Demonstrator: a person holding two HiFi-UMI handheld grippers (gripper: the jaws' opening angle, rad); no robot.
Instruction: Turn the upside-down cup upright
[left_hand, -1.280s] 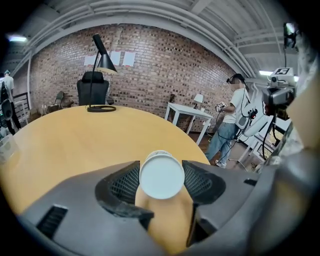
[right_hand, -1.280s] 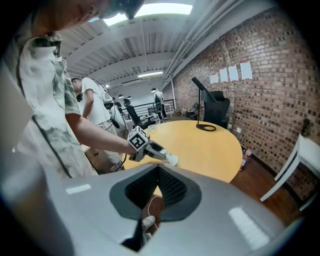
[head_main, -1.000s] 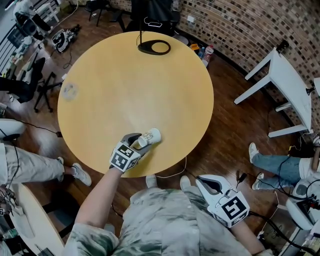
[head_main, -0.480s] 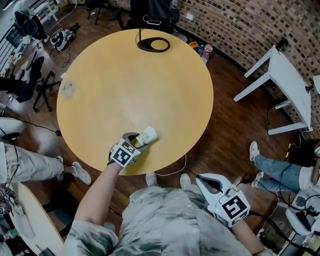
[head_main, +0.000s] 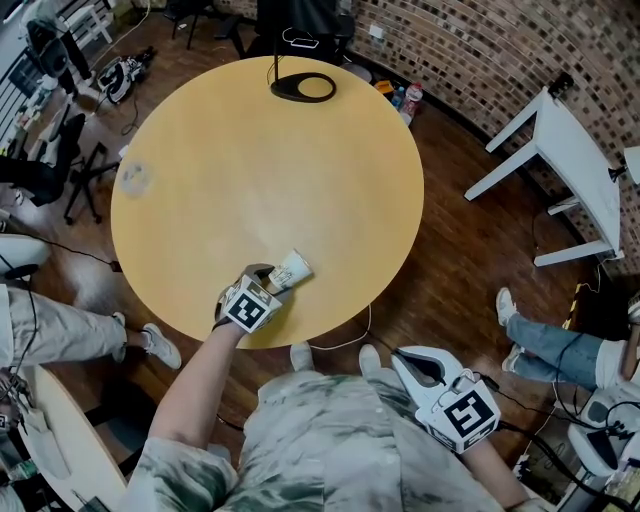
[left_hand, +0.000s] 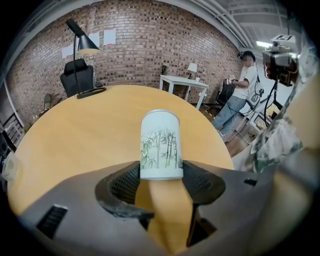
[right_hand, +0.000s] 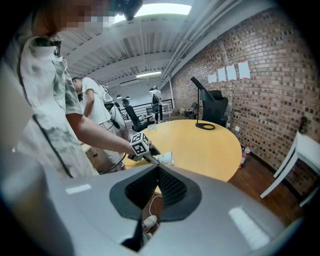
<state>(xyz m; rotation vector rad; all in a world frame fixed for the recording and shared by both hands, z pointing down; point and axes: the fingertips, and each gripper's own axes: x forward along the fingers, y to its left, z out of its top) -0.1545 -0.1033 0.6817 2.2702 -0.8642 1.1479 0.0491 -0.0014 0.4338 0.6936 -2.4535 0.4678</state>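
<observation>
A white cup (head_main: 292, 270) with a bamboo print sits between the jaws of my left gripper (head_main: 270, 283), which is shut on it. The cup is tilted and points away from the gripper, over the round wooden table (head_main: 200, 150) near its front edge. In the left gripper view both pads press the sides of the cup (left_hand: 160, 145) at its near end. I cannot tell whether the cup touches the table. My right gripper (head_main: 410, 362) hangs off the table by the person's lap, shut on nothing. From there the cup (right_hand: 165, 158) shows small and far.
A black lamp base (head_main: 303, 88) stands at the table's far edge. A small clear wrapper (head_main: 135, 178) lies at the table's left. A white side table (head_main: 570, 170) stands to the right, off the round table. People and chairs surround the area.
My left gripper has sunk a little and tipped further down with the cup in it. The right gripper has not moved.
</observation>
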